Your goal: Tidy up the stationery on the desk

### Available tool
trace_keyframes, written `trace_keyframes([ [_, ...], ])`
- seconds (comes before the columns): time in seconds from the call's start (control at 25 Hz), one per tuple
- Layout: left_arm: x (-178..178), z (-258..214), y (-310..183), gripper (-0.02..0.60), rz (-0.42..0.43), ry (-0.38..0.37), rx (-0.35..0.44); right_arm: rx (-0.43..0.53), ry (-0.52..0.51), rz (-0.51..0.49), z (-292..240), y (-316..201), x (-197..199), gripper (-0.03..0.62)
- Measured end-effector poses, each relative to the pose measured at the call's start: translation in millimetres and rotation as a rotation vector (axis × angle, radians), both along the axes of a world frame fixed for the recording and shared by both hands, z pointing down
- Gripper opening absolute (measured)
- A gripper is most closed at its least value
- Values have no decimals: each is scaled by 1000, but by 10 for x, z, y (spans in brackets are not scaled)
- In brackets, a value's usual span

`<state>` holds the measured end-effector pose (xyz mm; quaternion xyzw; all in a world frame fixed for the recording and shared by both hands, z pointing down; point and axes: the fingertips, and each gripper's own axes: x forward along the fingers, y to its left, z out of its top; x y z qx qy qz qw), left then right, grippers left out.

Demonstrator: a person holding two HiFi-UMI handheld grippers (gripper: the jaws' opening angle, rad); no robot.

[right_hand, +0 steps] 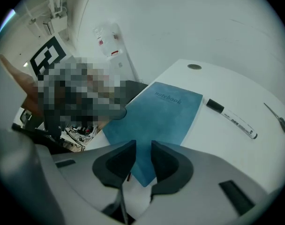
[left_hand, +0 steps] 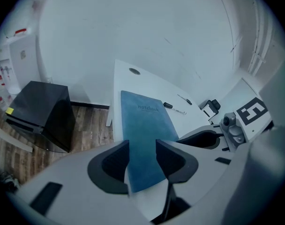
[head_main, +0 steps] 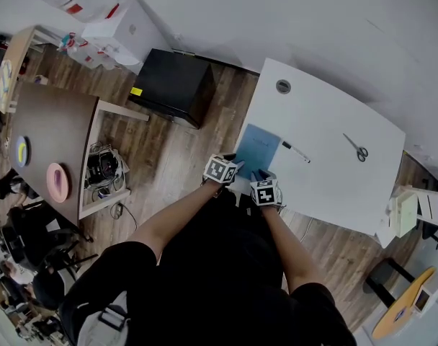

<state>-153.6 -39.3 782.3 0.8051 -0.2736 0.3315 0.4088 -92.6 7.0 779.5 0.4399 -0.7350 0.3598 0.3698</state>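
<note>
A blue notebook (head_main: 260, 144) lies flat on the white desk (head_main: 327, 186), near its left front corner. Both grippers hover over the notebook's near edge. My left gripper (head_main: 233, 167) has its jaws a little apart, and the notebook (left_hand: 145, 121) shows through the gap, below them and not clamped. My right gripper (head_main: 261, 179) also shows a narrow gap, above the notebook's near corner (right_hand: 154, 114). A black-capped marker (head_main: 296, 152) lies just right of the notebook. Scissors (head_main: 356, 148) lie further right.
A round cable grommet (head_main: 283, 86) sits at the desk's far corner. A black cabinet (head_main: 174, 85) stands on the wooden floor to the left, and a brown table (head_main: 53, 132) beyond it. A white box (head_main: 405, 211) stands off the desk's right end.
</note>
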Motion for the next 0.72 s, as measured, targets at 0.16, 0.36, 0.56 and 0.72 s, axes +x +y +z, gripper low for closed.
trace_keyframes([
  [0.16, 63, -102, -243, 184, -77, 44, -45, -6, -23, 1, 10, -149, 69, 103],
  [0.36, 190, -9, -461, 184, -64, 29, -38, -11, -42, 28, 19, -442, 216, 101],
  [0.56, 294, 11, -657, 184, -64, 21, -42, -18, -71, 81, 15, -724, 381, 100],
  [0.72, 395, -107, -869, 184, -55, 7, -16, -30, -78, 94, 17, -873, 468, 95],
])
